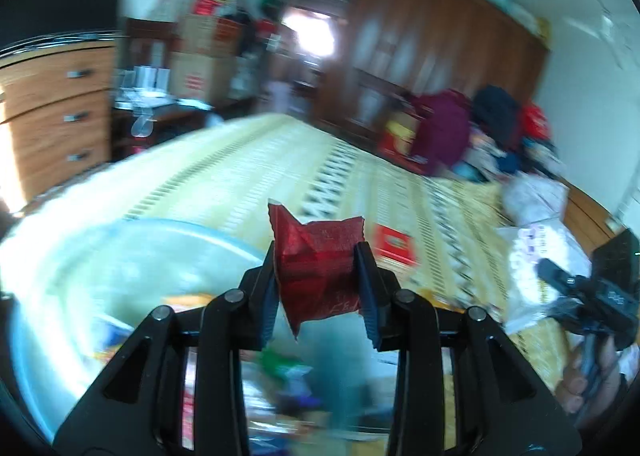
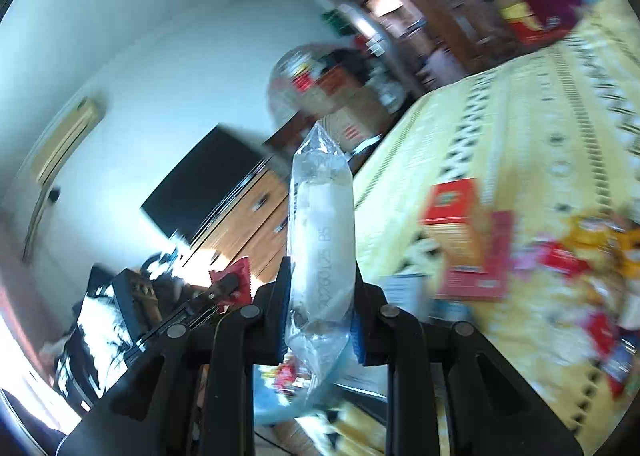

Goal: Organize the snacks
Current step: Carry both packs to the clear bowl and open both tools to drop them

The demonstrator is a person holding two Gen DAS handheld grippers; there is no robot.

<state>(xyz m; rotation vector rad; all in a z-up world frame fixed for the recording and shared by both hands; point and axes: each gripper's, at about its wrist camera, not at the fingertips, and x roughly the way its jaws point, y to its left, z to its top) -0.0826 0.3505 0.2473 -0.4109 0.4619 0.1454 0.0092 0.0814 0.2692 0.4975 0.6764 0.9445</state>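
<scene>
Both packets are lifted clear of the bed (image 1: 248,160) — the carry step, judging by the blur. The left gripper (image 1: 320,280) clamps a crumpled red snack packet (image 1: 320,264) between its pads; the right gripper (image 2: 320,308) pinches a clear packet with white contents (image 2: 322,232), upright. Next, probably lower each into the pale blue tub (image 1: 80,256), below-left of the left claw — release only over it.

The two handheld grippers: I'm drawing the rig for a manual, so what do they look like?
Both the left gripper and right gripper are matte black, with angular linkage arms joined by round grey pivot pins and blue ribbed pads lining the fingers. No cables or sleeves show.
</scene>
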